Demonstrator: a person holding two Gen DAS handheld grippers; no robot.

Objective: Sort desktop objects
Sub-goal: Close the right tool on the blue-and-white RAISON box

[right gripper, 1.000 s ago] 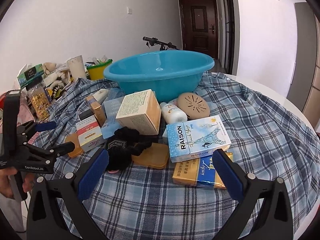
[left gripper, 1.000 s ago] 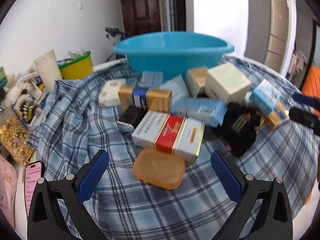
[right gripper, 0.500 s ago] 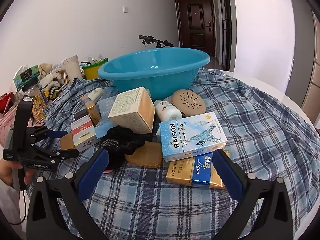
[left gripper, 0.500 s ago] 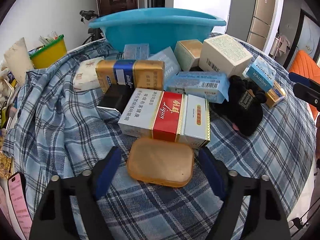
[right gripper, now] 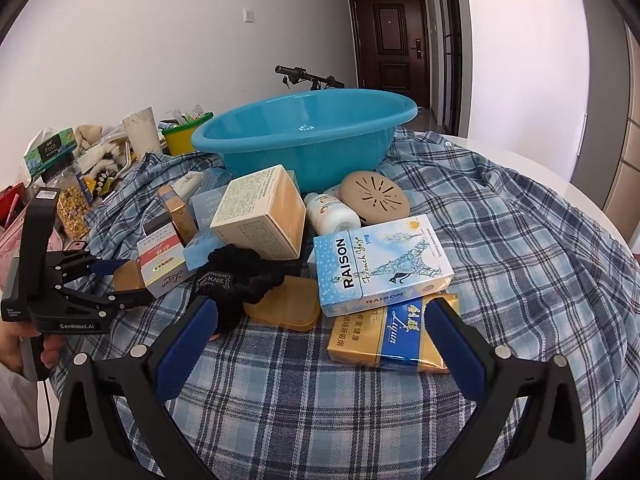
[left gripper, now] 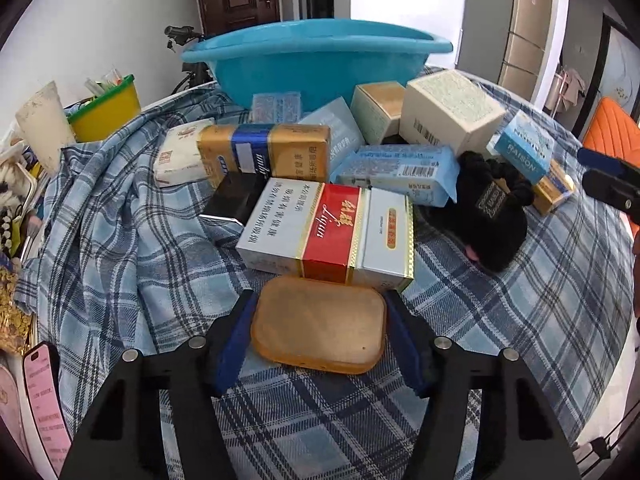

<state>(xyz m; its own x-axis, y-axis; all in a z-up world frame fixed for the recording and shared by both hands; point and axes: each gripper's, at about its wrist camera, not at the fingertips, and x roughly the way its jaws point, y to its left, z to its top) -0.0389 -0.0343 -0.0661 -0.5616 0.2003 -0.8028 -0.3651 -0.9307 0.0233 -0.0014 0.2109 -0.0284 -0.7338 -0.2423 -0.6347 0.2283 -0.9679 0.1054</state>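
An orange soap case (left gripper: pixel 318 326) lies on the plaid cloth in front of a red and white Liqun carton (left gripper: pixel 332 232). My left gripper (left gripper: pixel 318 320) has closed in around the case, its blue pads touching both short ends. The case also shows in the right wrist view (right gripper: pixel 128 276), between the left gripper's fingers (right gripper: pixel 120 280). My right gripper (right gripper: pixel 320 320) is open and empty, above the cloth before a gold and blue Liqun pack (right gripper: pixel 392 336) and a RAISON box (right gripper: pixel 380 264). A blue basin (right gripper: pixel 304 136) stands at the back.
Boxes, a black scrunchie (right gripper: pixel 236 276), a second orange lid (right gripper: pixel 288 304), a white bottle (right gripper: pixel 332 216) and a round tan disc (right gripper: pixel 376 200) crowd the cloth. A yellow tub (left gripper: pixel 106 108) and clutter lie at the left edge. A pink phone (left gripper: pixel 44 400) lies near left.
My left gripper moved forward and down to the orange soap case and narrowed its jaws onto it. My right gripper stayed open and drifted slightly closer to the packs.
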